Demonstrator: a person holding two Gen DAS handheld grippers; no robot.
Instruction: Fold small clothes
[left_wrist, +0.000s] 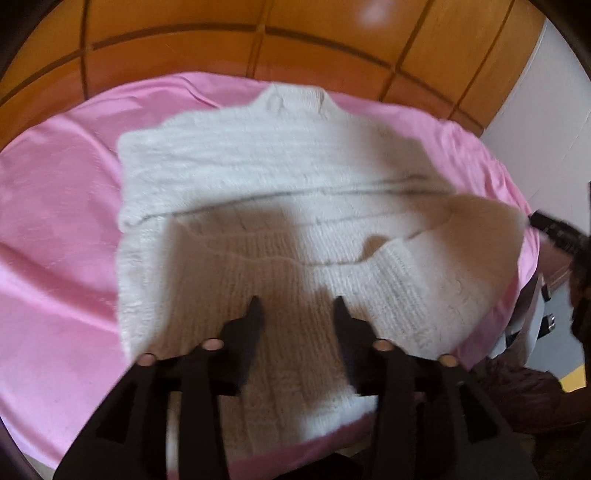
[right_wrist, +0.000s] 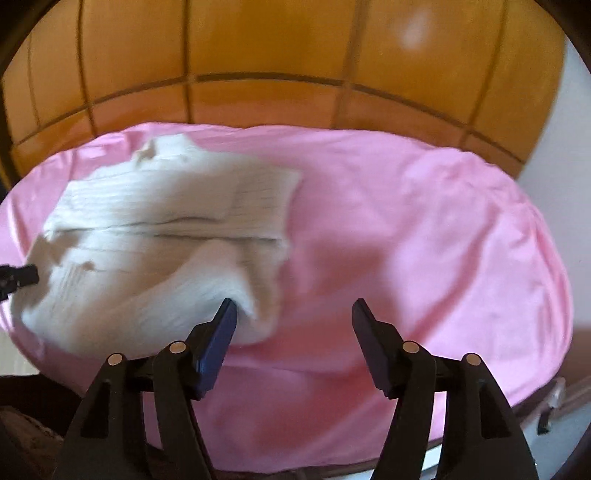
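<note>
Black left tool (left_wrist: 297, 306) nearest the lens, jaws parted, nothing between the pads, poised above the near part of a white knitted sweater (left_wrist: 266, 177). Sweater spread flat on a pink sheet (left_wrist: 55, 229), collar (left_wrist: 291, 98) at the far end, ribbed knit with a fuzzy nap, outline softened by motion blur. Near portion folded over the body in a second layer, its edge drawn as a dark crosswise line; corner at the picture's right raised and blurred, close to a black tip at that margin, contact not discernible. Orange wooden panelling (left_wrist: 295, 40) with dark grooves behind the sheet. From the right wrist: right tool (right_wrist: 293, 306) with jaws wide apart, bare pink sheet (right_wrist: 424, 240) showing in the gap, nothing gripped; same sweater (right_wrist: 155, 240) at the picture's left, its nearest blurred corner just at the tip of the left-hand finger (right_wrist: 221, 332), touch uncertain. Tip of the left tool (right_wrist: 20, 278) at the left margin of this view, beside the sweater's edge. Panelling (right_wrist: 277, 40) again across the background.
</note>
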